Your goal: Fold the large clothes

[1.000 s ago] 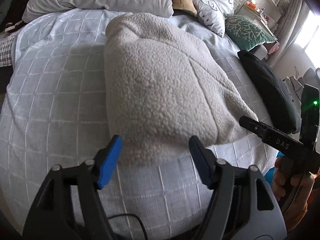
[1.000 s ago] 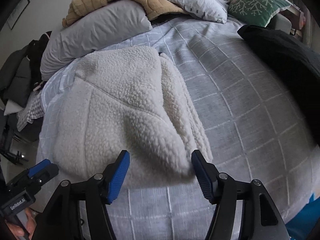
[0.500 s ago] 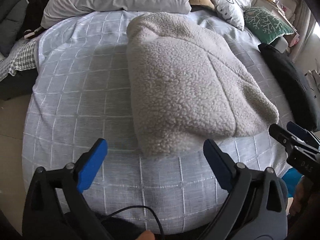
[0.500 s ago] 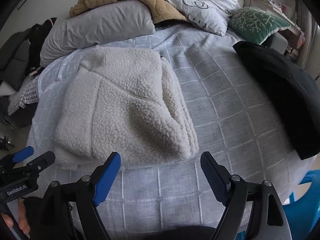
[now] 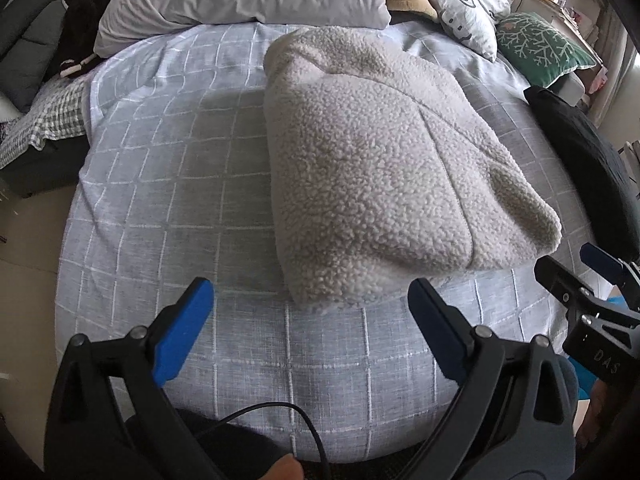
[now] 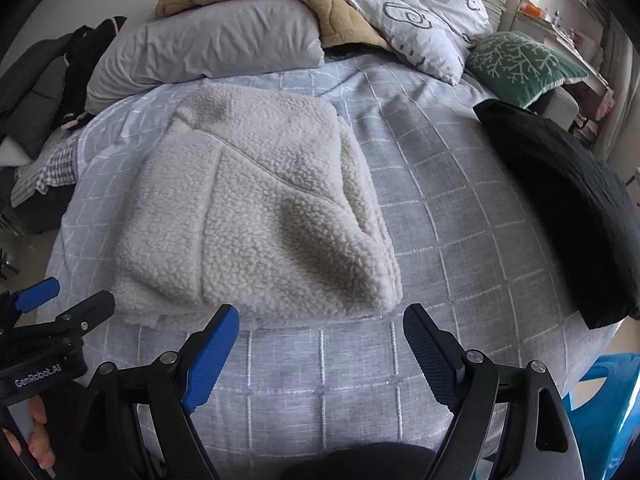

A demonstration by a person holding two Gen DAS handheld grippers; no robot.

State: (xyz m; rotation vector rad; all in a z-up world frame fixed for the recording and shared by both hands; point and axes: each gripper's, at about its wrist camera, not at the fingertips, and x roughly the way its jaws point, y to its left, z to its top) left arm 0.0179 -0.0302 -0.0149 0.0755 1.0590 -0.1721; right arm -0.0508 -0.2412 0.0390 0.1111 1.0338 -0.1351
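the cream fleece garment lies folded into a thick block on the checked bed cover, at about 12 o'clock from both tools. the left tool and right tool stand spread and empty, jaws having just opened, apparently to leave the fold settled.

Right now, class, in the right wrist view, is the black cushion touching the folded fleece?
No: the black cushion lies apart from the fleece, with bare checked bedcover between them.
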